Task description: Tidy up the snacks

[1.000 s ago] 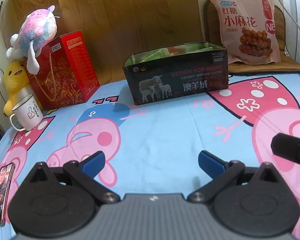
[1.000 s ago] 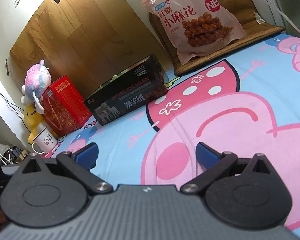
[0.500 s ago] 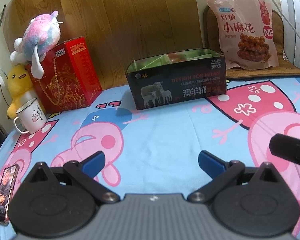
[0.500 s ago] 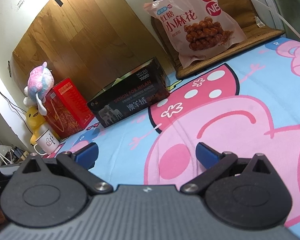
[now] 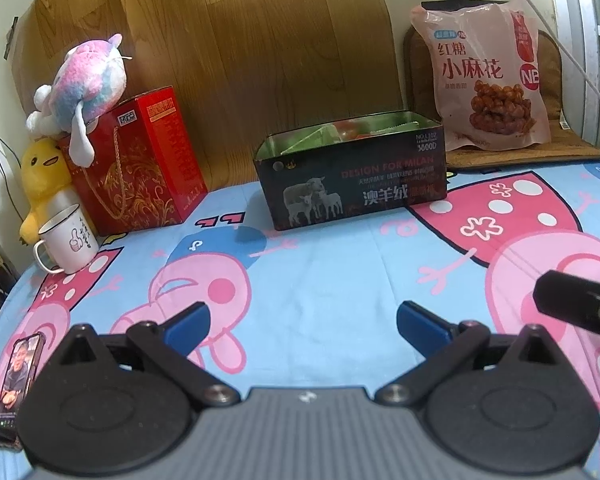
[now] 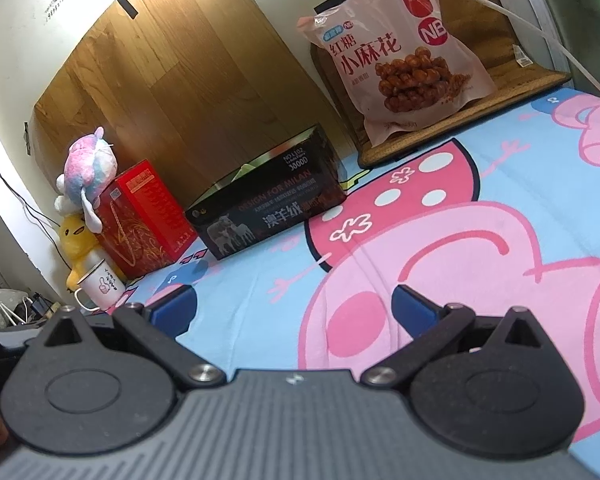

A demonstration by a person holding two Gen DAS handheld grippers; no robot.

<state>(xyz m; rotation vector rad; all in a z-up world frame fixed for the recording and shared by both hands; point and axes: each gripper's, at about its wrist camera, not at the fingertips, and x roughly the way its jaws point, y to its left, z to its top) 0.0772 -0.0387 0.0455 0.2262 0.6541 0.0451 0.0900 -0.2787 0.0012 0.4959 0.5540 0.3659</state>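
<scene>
A dark open box with sheep pictures [image 5: 352, 184] stands at the back of the bed and holds green and red snack packets [image 5: 340, 132]. It also shows in the right wrist view [image 6: 268, 208]. A big pink snack bag [image 5: 484, 80] leans on a brown cushion at the back right, and shows in the right wrist view too [image 6: 400, 52]. My left gripper [image 5: 302, 320] is open and empty, well short of the box. My right gripper [image 6: 294, 306] is open and empty over the sheet.
A red gift box [image 5: 140, 164] with a plush toy [image 5: 84, 84] on top stands at the back left, with a yellow plush [image 5: 46, 176] and a white mug [image 5: 70, 240]. A phone [image 5: 18, 384] lies at the left edge. Part of the other gripper [image 5: 580, 308] shows at right.
Both grippers have drawn back and tilted up a little, so the box and bag sit lower and smaller in view. Both stay open and empty.
</scene>
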